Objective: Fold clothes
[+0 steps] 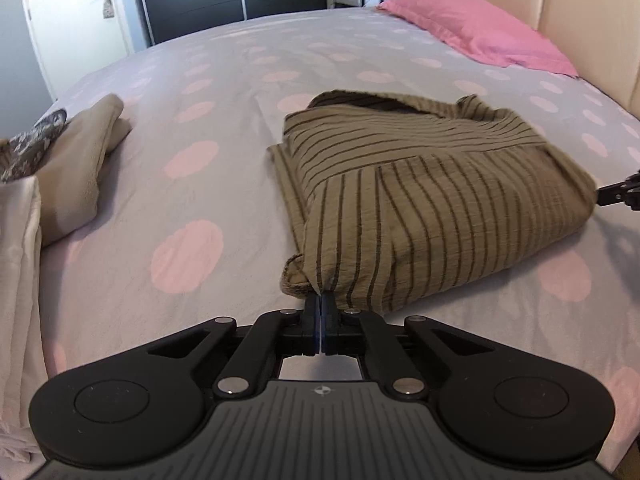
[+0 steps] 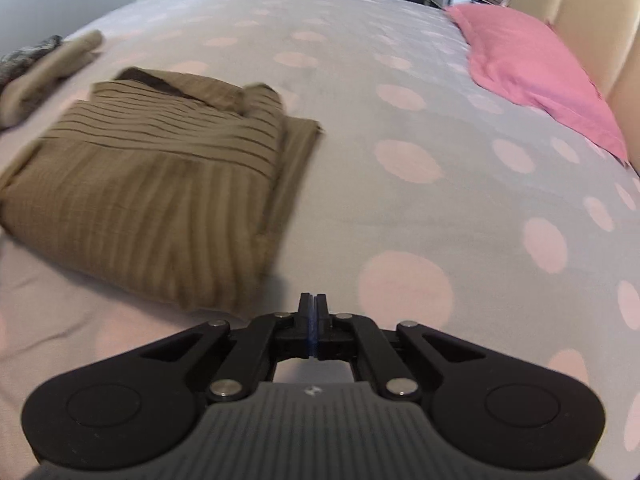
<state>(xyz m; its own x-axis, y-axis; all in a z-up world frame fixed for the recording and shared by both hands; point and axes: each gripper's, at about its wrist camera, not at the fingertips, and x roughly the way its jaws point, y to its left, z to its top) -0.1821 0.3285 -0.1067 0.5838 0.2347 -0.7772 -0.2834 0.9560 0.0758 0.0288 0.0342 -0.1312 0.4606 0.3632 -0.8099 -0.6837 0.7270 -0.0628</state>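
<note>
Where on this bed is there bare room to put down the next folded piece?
Widest free patch: the bedspread between the striped garment and the pink pillow. A narrower strip lies between the striped garment and the beige folded clothes. The left edge is crowded with the beige clothes, white fabric and a patterned item.

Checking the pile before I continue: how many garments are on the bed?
4 visible: striped shirt mid-bed, beige garment to its left, patterned fabric beside that, white cloth at the left edge. More may be hidden.
</note>
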